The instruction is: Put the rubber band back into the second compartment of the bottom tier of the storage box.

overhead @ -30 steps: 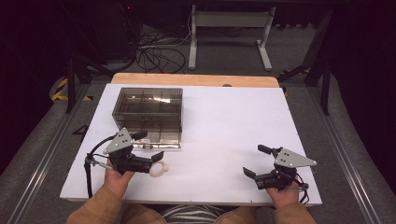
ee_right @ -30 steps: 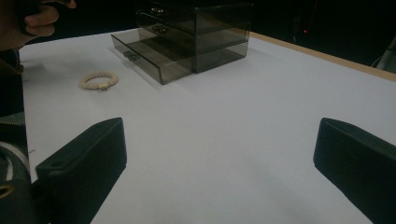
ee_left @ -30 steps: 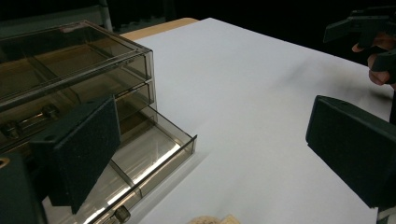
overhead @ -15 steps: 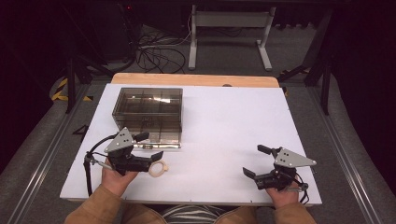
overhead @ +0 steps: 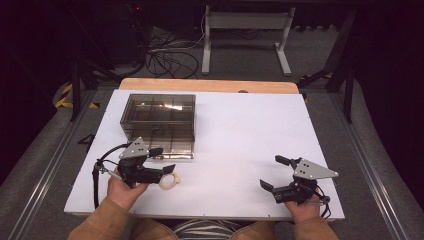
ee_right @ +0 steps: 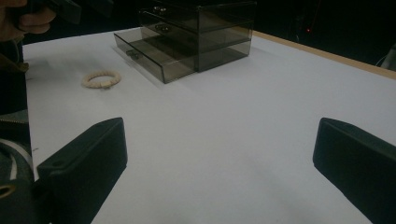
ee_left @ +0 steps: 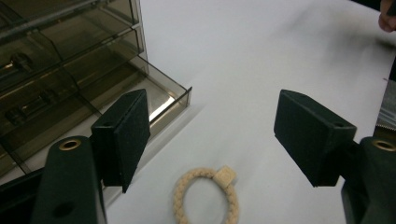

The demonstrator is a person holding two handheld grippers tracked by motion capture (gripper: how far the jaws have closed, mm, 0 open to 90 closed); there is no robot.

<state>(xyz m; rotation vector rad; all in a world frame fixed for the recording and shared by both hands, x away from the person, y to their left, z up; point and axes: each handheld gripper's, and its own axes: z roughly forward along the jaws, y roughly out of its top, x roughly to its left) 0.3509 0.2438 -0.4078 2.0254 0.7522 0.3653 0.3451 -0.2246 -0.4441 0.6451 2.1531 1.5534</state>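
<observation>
A beige braided bracelet point(overhead: 169, 181) lies flat on the white table point(overhead: 240, 135), just in front of a smoky clear drawer box point(overhead: 157, 117). The box's bottom drawer point(ee_left: 159, 100) is pulled partway out. My left gripper point(overhead: 164, 160) is open and hovers right behind the bracelet point(ee_left: 178, 198), which lies low between its jaws without touching them. At the front right, my right gripper point(overhead: 272, 172) is open over bare table with nothing between its jaws point(ee_right: 219, 154). From there the bracelet point(ee_right: 88, 83) and the box point(ee_right: 201, 35) show farther off.
A wooden strip point(overhead: 210, 86) borders the table's far edge. Beyond it on the dark floor are cables point(overhead: 170, 55) and a metal stand point(overhead: 245, 30). The person's left hand point(ee_right: 23, 18) shows at the top left of the right gripper view.
My left gripper has dipped very slightly toward the bracelet. The right gripper, bracelet and drawer are where they were.
</observation>
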